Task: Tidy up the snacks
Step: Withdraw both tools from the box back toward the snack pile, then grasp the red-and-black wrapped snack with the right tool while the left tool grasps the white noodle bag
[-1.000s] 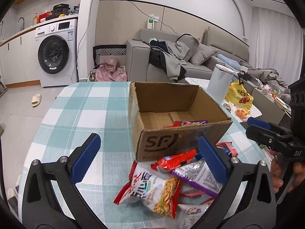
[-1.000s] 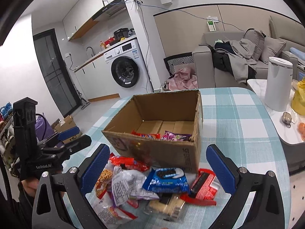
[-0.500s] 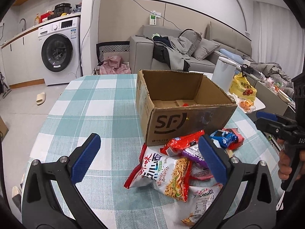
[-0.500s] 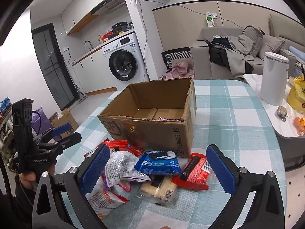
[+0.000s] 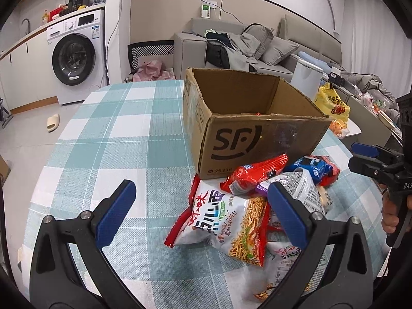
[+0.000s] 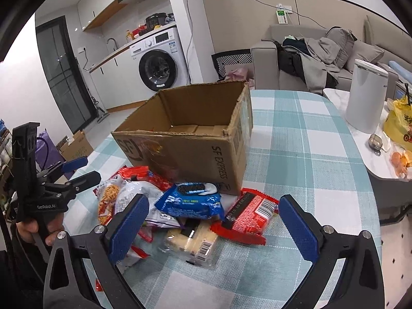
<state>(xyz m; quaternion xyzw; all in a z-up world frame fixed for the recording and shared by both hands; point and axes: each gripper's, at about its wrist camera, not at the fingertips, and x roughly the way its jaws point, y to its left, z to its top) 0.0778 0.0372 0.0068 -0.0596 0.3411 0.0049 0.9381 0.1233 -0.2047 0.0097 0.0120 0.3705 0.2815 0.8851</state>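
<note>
An open cardboard box point(image 5: 257, 134) marked SF stands on the checked table; it also shows in the right wrist view point(image 6: 195, 139). A heap of snack packets lies in front of it: a white noodle-snack bag point(image 5: 231, 226), a red packet point(image 5: 255, 175), a blue Oreo pack point(image 6: 193, 200), a red barcode packet point(image 6: 247, 213) and a clear pack of pale biscuits point(image 6: 190, 239). My left gripper point(image 5: 200, 211) is open and empty, above the table just left of the heap. My right gripper point(image 6: 213, 224) is open and empty over the Oreo pack and biscuits.
The table point(image 5: 116, 134) has a teal and white cloth. A side table with a white bin point(image 6: 365, 95) and a yellow bag point(image 6: 399, 126) stands to the right. A sofa point(image 5: 244, 49) and a washing machine point(image 5: 74, 59) are behind.
Both grippers have drawn back and lowered from the box, so the box interior shows less and more of the snack heap shows. Both stay open and empty.
</note>
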